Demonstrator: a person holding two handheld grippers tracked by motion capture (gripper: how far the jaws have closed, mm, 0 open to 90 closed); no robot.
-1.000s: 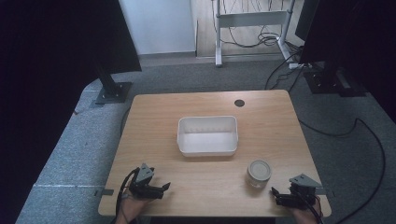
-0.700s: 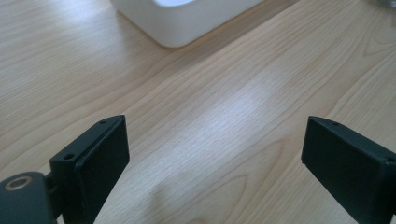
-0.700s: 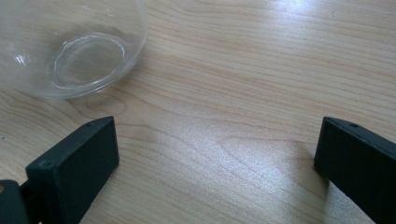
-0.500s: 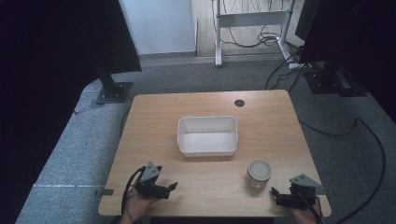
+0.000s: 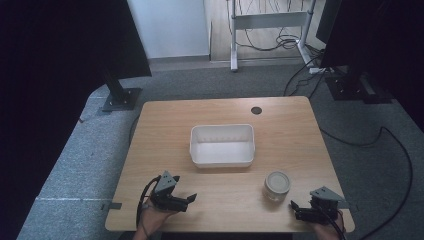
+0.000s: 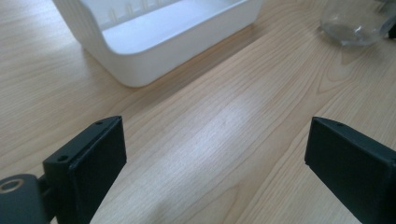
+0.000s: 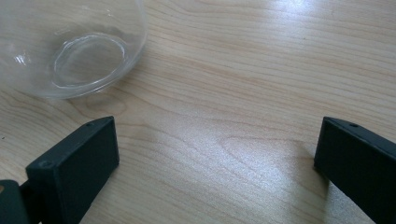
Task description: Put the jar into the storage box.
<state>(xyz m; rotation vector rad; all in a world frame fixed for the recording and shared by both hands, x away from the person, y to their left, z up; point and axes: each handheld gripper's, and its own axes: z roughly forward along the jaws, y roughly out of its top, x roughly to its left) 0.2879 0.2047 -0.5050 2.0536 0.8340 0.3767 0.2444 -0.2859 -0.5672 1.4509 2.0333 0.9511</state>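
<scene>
Right tool (image 7: 217,163) spread wide over the wooden table (image 7: 261,70), glass jar (image 7: 70,44) just beyond

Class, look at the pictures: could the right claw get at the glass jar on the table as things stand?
Probably yes. The right claw is open, low over the table, with the glass jar close by, up and to its left. Bare wood lies between them; the white tub sits farther back.

The high view looks steeply down on the whole tabletop (image 5: 280,125); both gripper views skim it closely, sharing the glass jar (image 7: 70,46).
</scene>
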